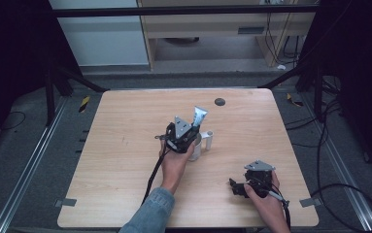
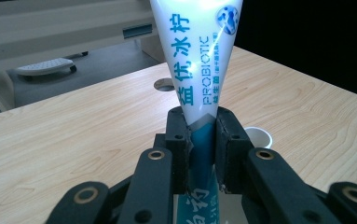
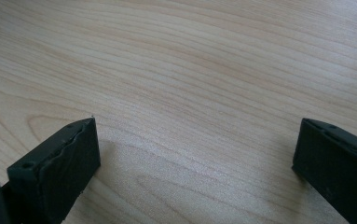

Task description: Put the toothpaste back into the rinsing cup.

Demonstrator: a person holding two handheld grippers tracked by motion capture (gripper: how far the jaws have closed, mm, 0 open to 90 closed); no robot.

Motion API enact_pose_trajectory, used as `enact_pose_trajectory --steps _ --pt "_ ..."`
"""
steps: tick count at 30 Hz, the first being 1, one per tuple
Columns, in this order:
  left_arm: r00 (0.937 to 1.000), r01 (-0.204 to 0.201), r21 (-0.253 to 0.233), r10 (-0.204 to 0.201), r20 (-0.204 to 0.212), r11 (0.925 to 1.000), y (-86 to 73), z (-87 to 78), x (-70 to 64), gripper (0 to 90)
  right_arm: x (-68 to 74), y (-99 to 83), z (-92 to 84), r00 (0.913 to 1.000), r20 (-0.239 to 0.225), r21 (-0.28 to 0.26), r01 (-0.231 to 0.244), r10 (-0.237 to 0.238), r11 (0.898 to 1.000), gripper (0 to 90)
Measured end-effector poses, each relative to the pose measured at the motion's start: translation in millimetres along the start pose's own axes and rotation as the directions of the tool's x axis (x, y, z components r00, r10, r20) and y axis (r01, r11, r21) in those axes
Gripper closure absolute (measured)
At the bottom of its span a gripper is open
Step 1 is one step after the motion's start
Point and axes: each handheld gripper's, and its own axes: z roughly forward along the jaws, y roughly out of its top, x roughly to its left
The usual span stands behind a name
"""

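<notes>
Left gripper (image 1: 196, 127) fingers (image 2: 179, 140) clamped tight, right gripper (image 3: 195, 154) fingers spread wide

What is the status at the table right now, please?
Left claw shut on white-and-teal toothpaste tube, upright. Right claw open over bare wooden table. Small white cup beside tube.

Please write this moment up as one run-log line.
left gripper: shut on toothpaste tube, held upright | right gripper: open, nothing between, low over table | white cup: beside tube
</notes>
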Motion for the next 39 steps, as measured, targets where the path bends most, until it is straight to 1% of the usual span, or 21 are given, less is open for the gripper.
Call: enact_pose_trajectory --steps 6,17,24,31,35,39 --pt "1.0 0.002 0.011 -0.002 0.001 0.9999 -4.4 0.0 0.7 77.2 0.0 0.0 0.0 1.0 0.0 0.0 0.0 0.0 1.0 0.7" --pt "1.0 0.003 0.008 -0.003 -0.001 1.0 -6.2 -3.8 0.9 77.2 0.0 0.0 0.0 1.0 0.0 0.0 0.0 0.0 1.0 0.7" --pt "1.0 0.006 0.019 -0.006 -0.001 0.9998 -5.0 -4.7 0.7 76.9 0.0 0.0 0.0 1.0 0.0 0.0 0.0 0.0 1.0 0.7" --pt "0.9999 0.004 0.035 -0.004 0.012 0.9994 -2.7 -3.6 2.0 76.5 0.0 0.0 0.0 1.0 0.0 0.0 -0.001 0.001 1.0 0.7" --pt "0.9998 0.01 0.044 -0.011 0.015 0.999 -1.6 -3.8 2.2 76.0 0.0 0.0 0.0 1.0 0.0 0.0 0.0 0.0 1.0 0.7" --pt "0.9997 0.019 0.044 -0.019 0.016 0.9989 0.3 -3.9 2.2 72.8 0.0 0.0 0.0 1.0 0.0 0.0 0.0 0.0 1.0 0.7"
